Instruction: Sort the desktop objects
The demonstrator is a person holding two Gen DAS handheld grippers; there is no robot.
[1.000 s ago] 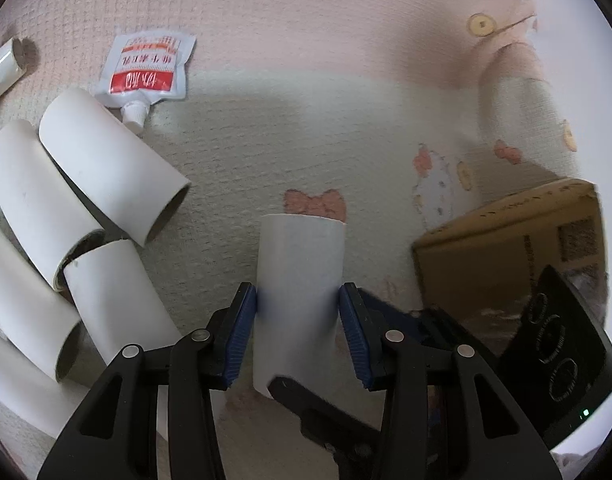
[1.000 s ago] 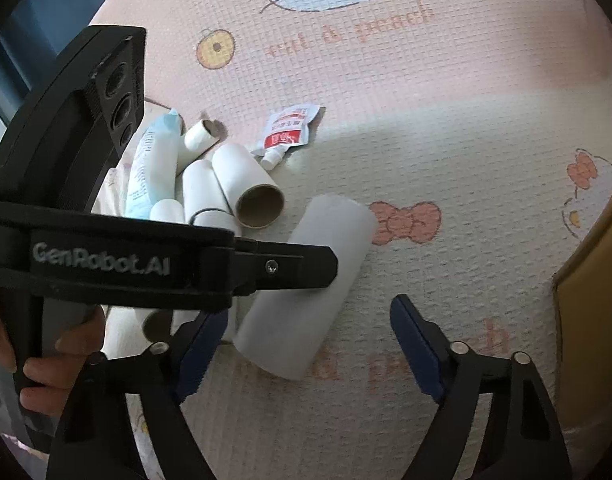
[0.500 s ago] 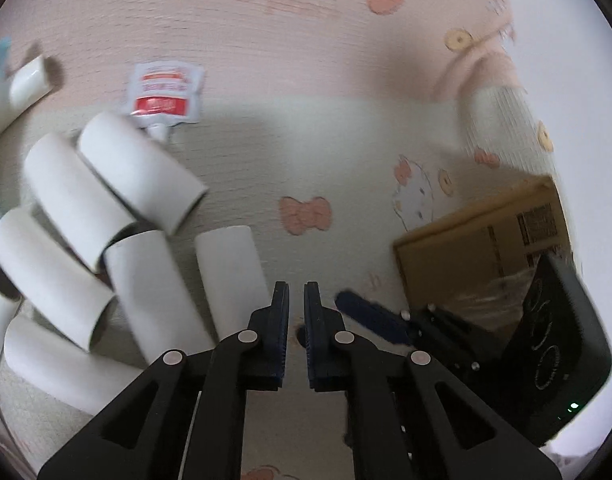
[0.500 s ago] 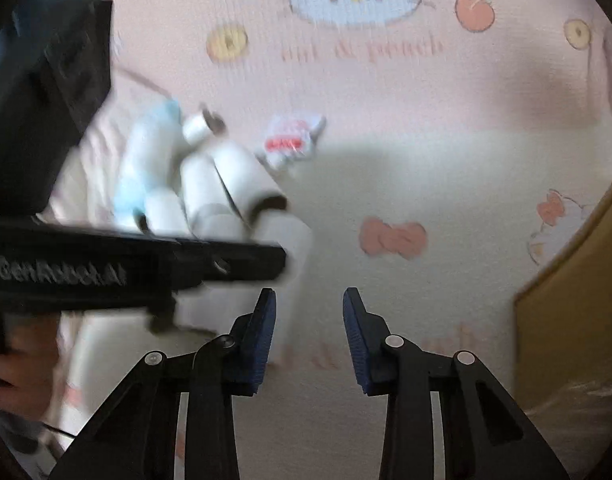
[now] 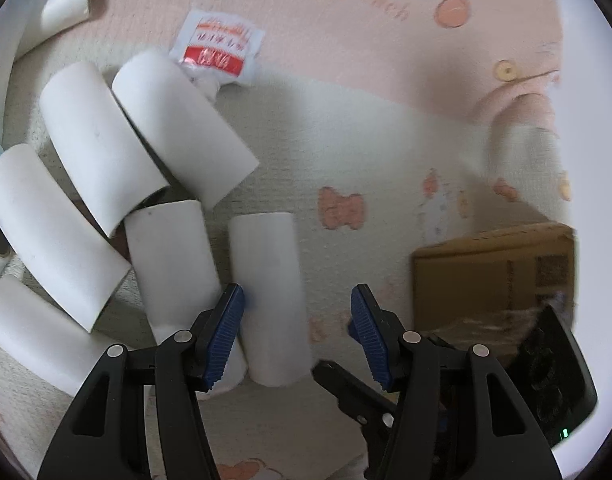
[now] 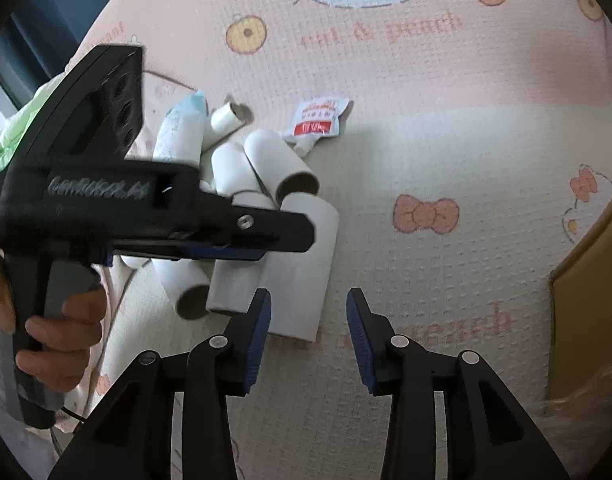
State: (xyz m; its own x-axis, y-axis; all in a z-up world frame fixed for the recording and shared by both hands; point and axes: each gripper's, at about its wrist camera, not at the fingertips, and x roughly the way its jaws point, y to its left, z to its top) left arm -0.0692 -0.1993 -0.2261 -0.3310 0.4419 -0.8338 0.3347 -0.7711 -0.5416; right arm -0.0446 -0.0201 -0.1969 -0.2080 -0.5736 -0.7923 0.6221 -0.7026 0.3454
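Several white cardboard tubes (image 5: pixel 86 148) lie in a loose pile on the pink and cream mat. One tube (image 5: pixel 270 300) lies at the pile's right side, apart from my grip. My left gripper (image 5: pixel 296 336) is open and empty, its left pad beside that tube's near end. The same tube (image 6: pixel 302 272) shows in the right wrist view, just beyond my right gripper (image 6: pixel 308 336), which is open and empty. The left gripper's body (image 6: pixel 146 200) hangs over the pile there.
A red and white sachet (image 5: pixel 218 48) lies beyond the pile, also in the right wrist view (image 6: pixel 318 122). A cardboard box (image 5: pixel 494 272) stands at the right. A pale blue packet (image 6: pixel 182 132) lies at the pile's far left.
My left gripper let go of the tube, which now lies by the pile, shut briefly, then opened again. My right gripper narrowed and has reopened partly.
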